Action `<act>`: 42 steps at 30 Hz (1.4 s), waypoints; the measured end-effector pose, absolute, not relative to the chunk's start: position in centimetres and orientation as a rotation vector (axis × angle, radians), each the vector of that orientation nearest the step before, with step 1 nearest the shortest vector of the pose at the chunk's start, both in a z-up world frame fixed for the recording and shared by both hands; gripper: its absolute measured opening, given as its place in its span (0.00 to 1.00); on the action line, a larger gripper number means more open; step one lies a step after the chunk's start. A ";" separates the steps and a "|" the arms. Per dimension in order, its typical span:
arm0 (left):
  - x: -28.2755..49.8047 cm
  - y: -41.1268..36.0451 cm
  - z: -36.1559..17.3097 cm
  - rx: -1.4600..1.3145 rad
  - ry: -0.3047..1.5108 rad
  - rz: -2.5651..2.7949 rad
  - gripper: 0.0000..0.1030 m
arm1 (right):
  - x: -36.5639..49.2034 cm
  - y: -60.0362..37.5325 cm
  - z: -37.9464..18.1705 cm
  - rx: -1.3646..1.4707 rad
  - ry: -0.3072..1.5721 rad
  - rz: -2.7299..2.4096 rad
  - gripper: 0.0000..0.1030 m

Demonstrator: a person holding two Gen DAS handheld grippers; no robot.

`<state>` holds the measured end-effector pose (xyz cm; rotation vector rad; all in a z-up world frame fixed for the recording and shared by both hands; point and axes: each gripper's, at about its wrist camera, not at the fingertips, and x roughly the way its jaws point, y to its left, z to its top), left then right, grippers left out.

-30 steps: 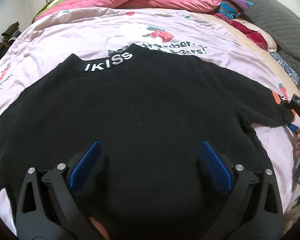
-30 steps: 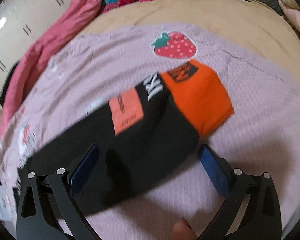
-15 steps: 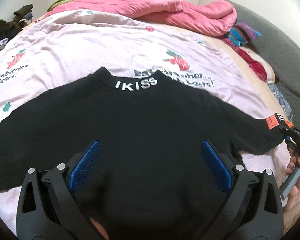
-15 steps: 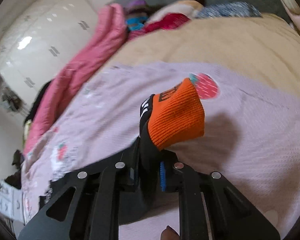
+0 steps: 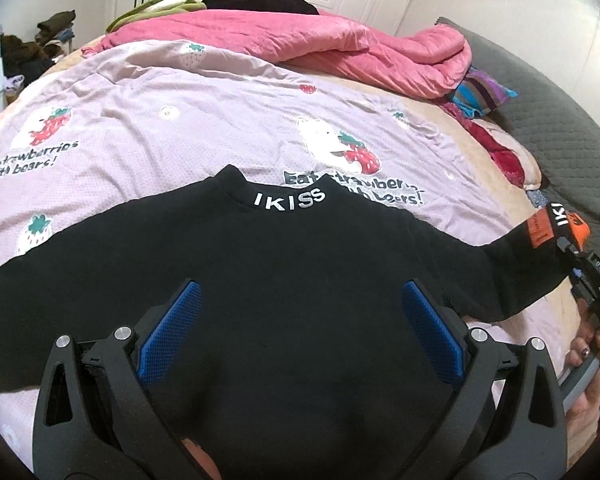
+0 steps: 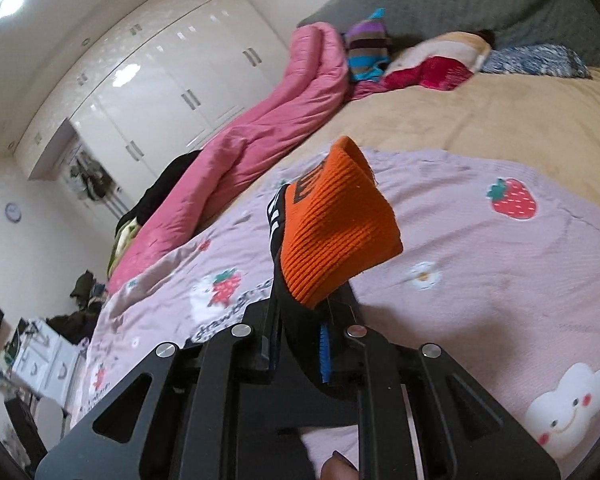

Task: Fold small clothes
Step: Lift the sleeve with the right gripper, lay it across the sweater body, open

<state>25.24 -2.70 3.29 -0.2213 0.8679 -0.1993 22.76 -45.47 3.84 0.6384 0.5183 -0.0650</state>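
Note:
A black sweater (image 5: 284,280) with "IKISS" on its collar lies spread on the pink strawberry sheet (image 5: 204,120). My left gripper (image 5: 300,332) is open above the sweater's lower body, with blue pads (image 5: 170,330) wide apart. My right gripper (image 6: 300,344) is shut on the sweater's right sleeve just below its orange cuff (image 6: 336,224) and holds it lifted off the sheet. In the left wrist view the right gripper (image 5: 576,256) shows at the right edge with the sleeve (image 5: 512,272) stretched out.
A pink quilt (image 5: 340,48) is bunched at the far side of the bed. Striped and red clothes (image 5: 484,96) lie by the grey headboard (image 5: 556,120). White wardrobes (image 6: 172,80) stand behind. More clothes are piled at the far left (image 5: 36,48).
My right gripper closed on the sleeve near the orange cuff and lifted it up and outward. The left gripper stayed open and drew back, showing more of the bed.

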 end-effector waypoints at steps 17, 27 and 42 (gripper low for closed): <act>25.3 2.2 1.4 -0.407 0.908 -0.206 0.92 | 26.0 -31.3 3.5 0.416 0.628 0.139 0.13; 25.7 5.5 0.2 -0.560 0.914 -0.197 0.91 | 26.9 -24.4 1.1 0.284 0.709 0.229 0.13; 26.3 6.3 -2.6 -0.658 0.964 -0.233 0.91 | 26.7 -20.2 -2.3 0.287 0.814 0.384 0.48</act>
